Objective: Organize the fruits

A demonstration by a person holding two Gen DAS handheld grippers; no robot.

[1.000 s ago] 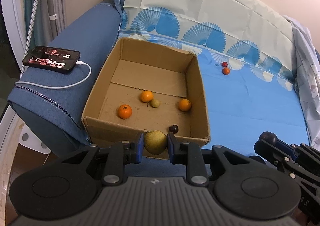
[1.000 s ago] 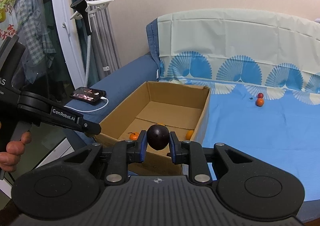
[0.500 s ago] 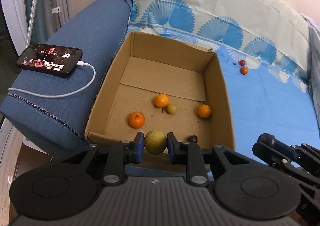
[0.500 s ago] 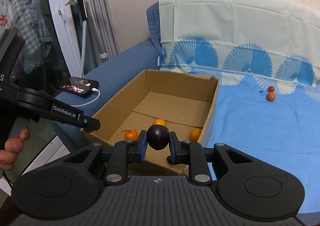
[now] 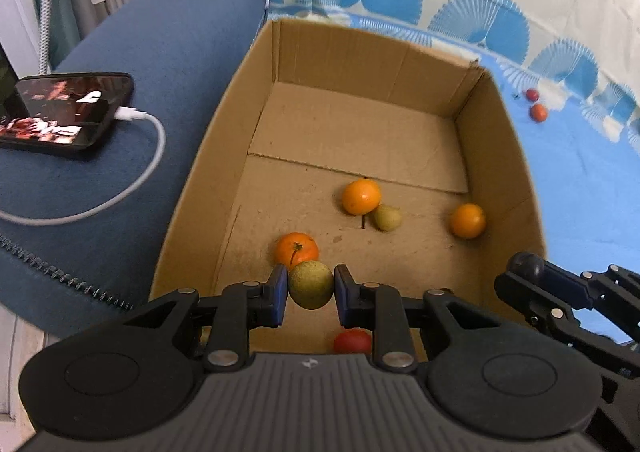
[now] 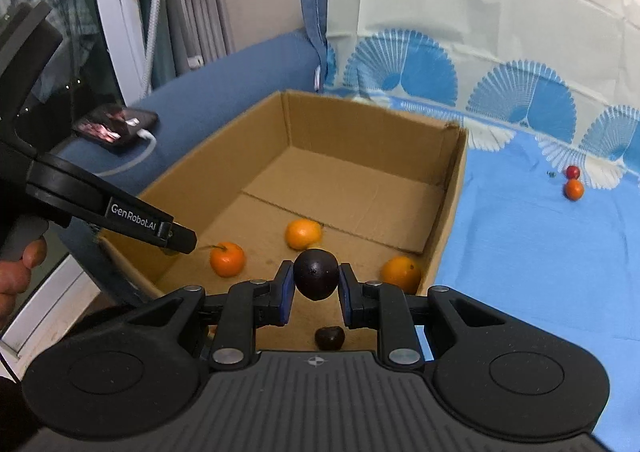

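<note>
My left gripper [image 5: 311, 288] is shut on a yellow-green fruit [image 5: 311, 284] and hangs over the near end of the open cardboard box [image 5: 360, 55]. My right gripper [image 6: 316, 284] is shut on a dark purple fruit [image 6: 316, 279], also over the box's near end [image 6: 452, 187]. On the box floor lie three oranges [image 5: 361, 196] [image 5: 467, 220] [image 5: 297, 248], a small green fruit [image 5: 387, 217], a red fruit [image 5: 352, 340] and a small dark fruit [image 6: 329, 336]. In the left wrist view the right gripper [image 5: 524, 266] shows at the right.
A small red fruit [image 6: 573, 171] and a small orange fruit [image 6: 573, 189] lie on the blue sheet to the right of the box. A phone [image 5: 60, 113] on a white charging cable [image 5: 148, 155] rests on the blue armrest left of the box. A person's hand [image 6: 20, 272] holds the left gripper.
Both grippers have moved forward and down, from in front of the box to over its near end, each still holding its fruit. The box fruits look nearer and larger.
</note>
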